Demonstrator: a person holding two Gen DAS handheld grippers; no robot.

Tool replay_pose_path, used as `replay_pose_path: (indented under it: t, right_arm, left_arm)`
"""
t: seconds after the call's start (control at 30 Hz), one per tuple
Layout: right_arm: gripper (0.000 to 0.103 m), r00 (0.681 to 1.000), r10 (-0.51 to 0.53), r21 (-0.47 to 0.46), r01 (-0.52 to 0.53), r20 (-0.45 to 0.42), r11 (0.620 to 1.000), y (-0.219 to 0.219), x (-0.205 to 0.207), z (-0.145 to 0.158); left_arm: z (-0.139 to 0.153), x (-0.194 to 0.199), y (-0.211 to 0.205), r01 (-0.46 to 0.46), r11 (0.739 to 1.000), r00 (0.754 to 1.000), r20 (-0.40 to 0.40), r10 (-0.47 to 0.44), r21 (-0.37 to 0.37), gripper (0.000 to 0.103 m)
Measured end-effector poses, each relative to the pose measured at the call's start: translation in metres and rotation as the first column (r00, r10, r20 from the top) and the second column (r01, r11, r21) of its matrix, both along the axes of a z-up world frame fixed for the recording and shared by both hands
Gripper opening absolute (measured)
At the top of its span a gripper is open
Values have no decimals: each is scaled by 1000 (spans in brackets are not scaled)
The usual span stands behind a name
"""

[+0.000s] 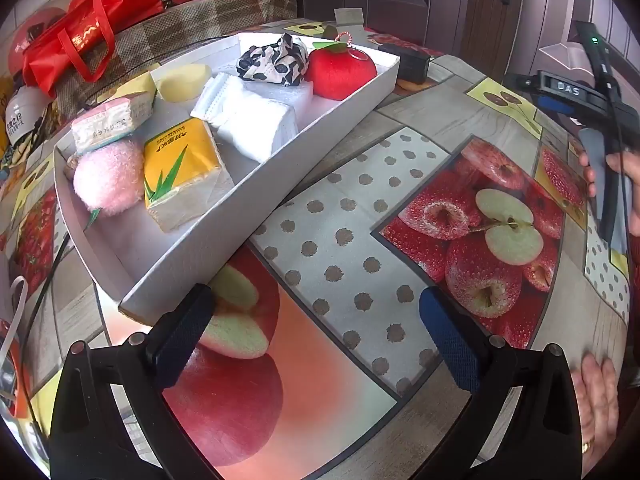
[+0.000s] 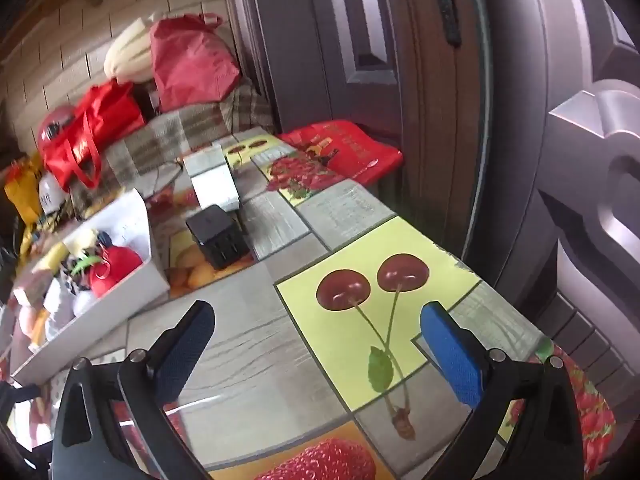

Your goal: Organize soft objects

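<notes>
1. The left wrist view looks down into the white tray [image 1: 256, 216]. It holds a pink fluffy ball [image 1: 110, 178], a yellow tissue pack [image 1: 180, 168], a pastel tissue pack [image 1: 108, 122], a pale yellow sponge [image 1: 182, 82], white folded masks [image 1: 248, 116], a black-and-white cloth [image 1: 276, 60] and a red plush apple [image 1: 340, 72].
2. The right wrist view shows the same tray only from its end, at the left edge and blurred. There only the red apple is clear; the other pieces cannot be told apart.
3. Only the right wrist view shows the black box [image 2: 218, 240] and white box [image 2: 214, 186] on the table [image 2: 248, 320] beyond the tray.
4. The left gripper [image 1: 316, 332] is wide open with nothing between its fingers, over the fruit-print cloth beside the tray's near corner.
5. The right gripper [image 2: 320, 340] is also wide open and empty, over the cherry picture. In the left view it is cut off at the right edge, with a hand [image 1: 616, 172] on its handle.
</notes>
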State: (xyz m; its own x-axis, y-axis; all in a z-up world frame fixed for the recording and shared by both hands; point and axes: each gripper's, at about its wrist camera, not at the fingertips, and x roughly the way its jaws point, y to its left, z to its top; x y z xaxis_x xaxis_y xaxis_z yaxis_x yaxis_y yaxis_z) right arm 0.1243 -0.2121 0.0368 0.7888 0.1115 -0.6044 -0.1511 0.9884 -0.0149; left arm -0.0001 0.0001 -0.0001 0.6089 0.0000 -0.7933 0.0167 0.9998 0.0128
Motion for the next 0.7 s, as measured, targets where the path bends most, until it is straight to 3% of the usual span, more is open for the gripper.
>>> replay_pose_path:
  t: [0.1, 0.2, 0.3, 0.53, 0.7]
  right_arm:
    - [103, 991, -15, -58, 8, -133, 998, 9, 35, -23]
    - [103, 987, -73, -141, 53, -142, 989, 15, 56, -26]
    - [103, 987, -42, -203, 10, -155, 979, 20, 62, -28]
    - [103, 994, 23, -73, -31, -106, 997, -13, 21, -1]
    - [103, 996, 87, 100, -88, 15, 991, -63, -39, 41]
  left_arm:
    - [0, 0, 0, 0, 1000, 1000, 0, 0, 0, 103]
    - [0, 0, 0, 1, 1000, 1000, 0, -1, 0, 103]
    - [0, -1, 0, 1, 1000, 1000, 0, -1, 0, 103]
    - [0, 0, 0, 0, 1000, 1000, 0, 0, 0, 103]
    - [0, 0, 0, 0, 1000, 1000, 0, 0, 0, 103]
